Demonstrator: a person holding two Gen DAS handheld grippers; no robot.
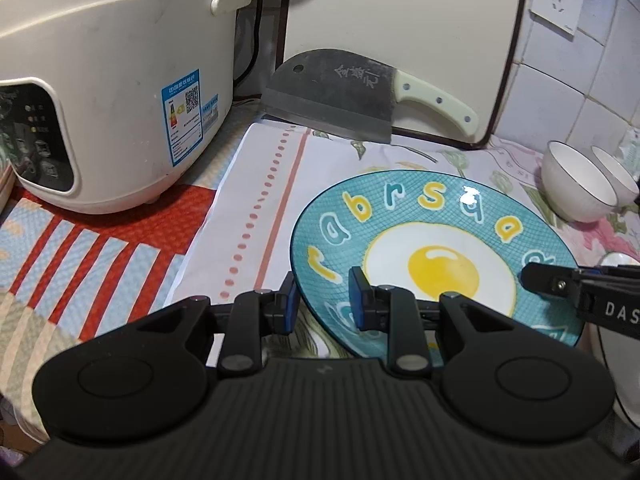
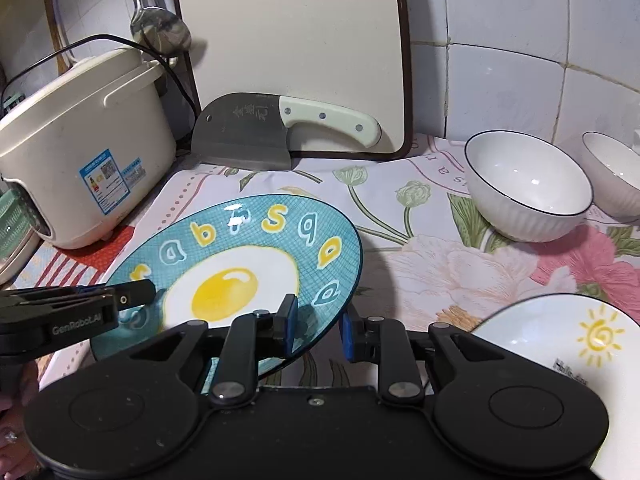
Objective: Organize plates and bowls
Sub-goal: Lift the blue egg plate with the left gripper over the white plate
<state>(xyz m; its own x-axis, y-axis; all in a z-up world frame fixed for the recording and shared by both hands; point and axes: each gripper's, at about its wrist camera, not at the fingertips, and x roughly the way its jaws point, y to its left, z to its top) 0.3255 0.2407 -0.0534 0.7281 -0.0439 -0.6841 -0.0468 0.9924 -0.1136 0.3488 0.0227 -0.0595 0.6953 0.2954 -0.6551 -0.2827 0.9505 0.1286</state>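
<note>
One teal round ceramic plate with a fried-egg print (image 2: pixel 256 264) sits tilted on the floral cloth (image 2: pixel 420 264), its rim between the parted fingers of two grippers, left gripper (image 1: pixel 323 300) and right gripper (image 2: pixel 318 330), neither closed. Two white ribbed bowls (image 2: pixel 524 188) stand apart; one white sun-print plate (image 2: pixel 568 344) lies nearby. One cleaver (image 2: pixel 256 132) leans against one cutting board (image 2: pixel 292 40).

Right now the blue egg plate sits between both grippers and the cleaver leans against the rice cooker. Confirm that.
Not quite. The cleaver leans against the cutting board, not the rice cooker, which stands apart to its left. The right wrist view shows it. The blue egg plate does sit between both grippers.
</note>
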